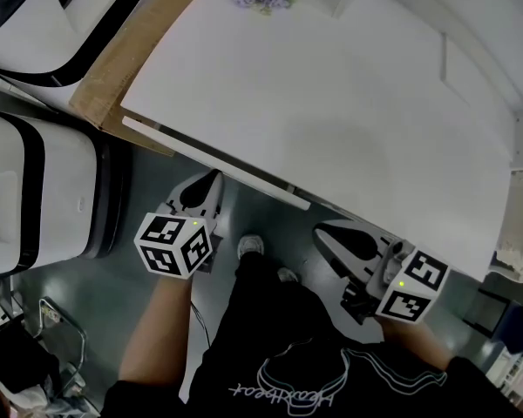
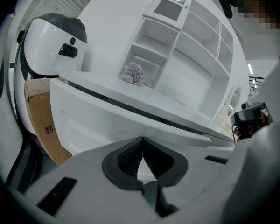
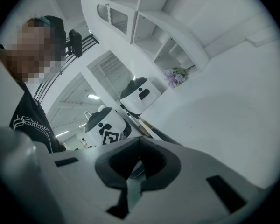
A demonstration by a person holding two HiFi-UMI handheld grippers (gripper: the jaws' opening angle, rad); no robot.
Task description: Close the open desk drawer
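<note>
Head view, looking steeply down: white desk top (image 1: 331, 103) filling the upper right, with the drawer (image 1: 244, 179) visible only as a narrow white strip along the near edge, a dark slit between strip and top. Left gripper (image 1: 207, 179) just beside that strip and pointing at it; right gripper (image 1: 327, 233) further right, below the desk edge; a shoe (image 1: 250, 246) on the dark floor (image 1: 113, 294) between them. From the left gripper view, unseen from above: the drawer (image 2: 84, 120) face-on, a flat white front with a recessed panel under the overhanging top, and the left gripper (image 2: 142, 140) clenched, pads meeting at the tips with nothing between them, contact with the front impossible to tell. Inside of the drawer hidden in every view. From the right gripper view, tilted upward: the right gripper (image 3: 139, 141) likewise clenched on nothing. Shelf unit (image 2: 191, 45) at the back of the desk, purple flowers (image 2: 133, 73) at the foot of its narrow column. Cardboard (image 1: 131, 50) against the desk's left side, white machines (image 1: 35, 190) beyond.
</note>
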